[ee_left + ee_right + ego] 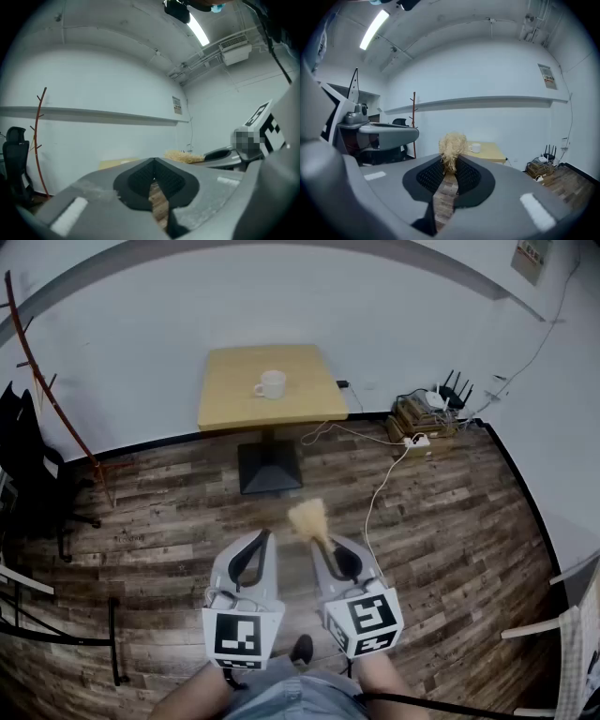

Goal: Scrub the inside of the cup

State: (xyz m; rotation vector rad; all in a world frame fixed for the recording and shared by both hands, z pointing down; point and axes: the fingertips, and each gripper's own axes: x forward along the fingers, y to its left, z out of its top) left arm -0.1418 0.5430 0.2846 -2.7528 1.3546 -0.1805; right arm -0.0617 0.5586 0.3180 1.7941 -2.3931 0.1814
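Nearest, the grey left gripper (265, 538) is closed and empty; the grey right gripper (320, 546) clamps a straw-coloured bristle brush (309, 519). White ceramic cup (271, 383) stands mid-tabletop on the square wooden table (225, 407), well apart; scrubbing seemingly unstarted.

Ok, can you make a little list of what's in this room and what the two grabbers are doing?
cup: white, standing on the wooden table by the far wall
left gripper: shut, nothing in it
right gripper: shut on a straw-coloured brush, bristles sticking out ahead
where the grippers are: over the wood floor, well apart from the table
scrubbing: not yet begun
on the floor: a white cable running to a power strip
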